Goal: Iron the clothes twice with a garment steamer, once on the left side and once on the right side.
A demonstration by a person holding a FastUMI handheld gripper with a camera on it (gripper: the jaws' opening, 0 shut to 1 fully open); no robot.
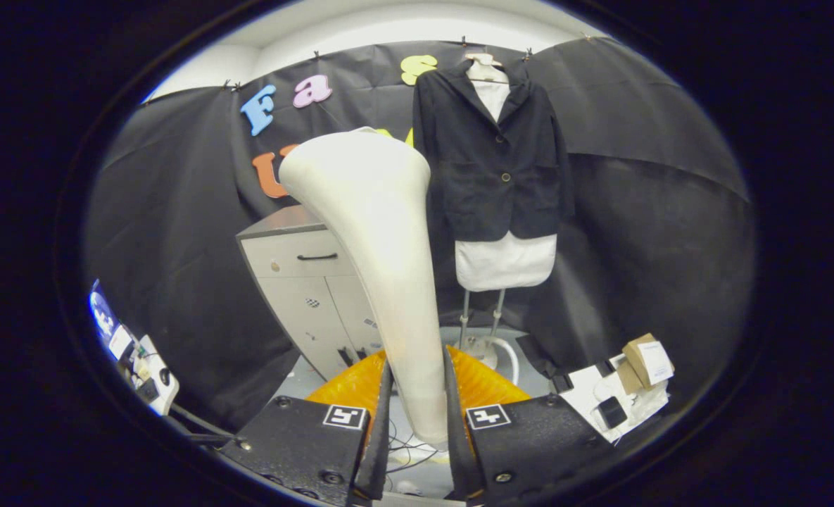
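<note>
Gripper (417,415) fingers clamp the cream plastic garment steamer (374,232) by its handle. Beyond hangs a black buttoned jacket (494,162).

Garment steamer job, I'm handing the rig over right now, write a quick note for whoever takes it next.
Gripper: shut on the garment steamer, both fingers pressing its handle; the wide head stands up ahead of the fingers.
Clothes: dark jacket over a white shirt on a hanger stand, beyond the steamer, apart from it. A grey cabinet stands beside the stand.
Done: steamer picked up. Whether any pass has been made cannot be told from this view.
Left: bring the head to the jacket, one pass on the left side and one on the right, as far as can be judged.
</note>
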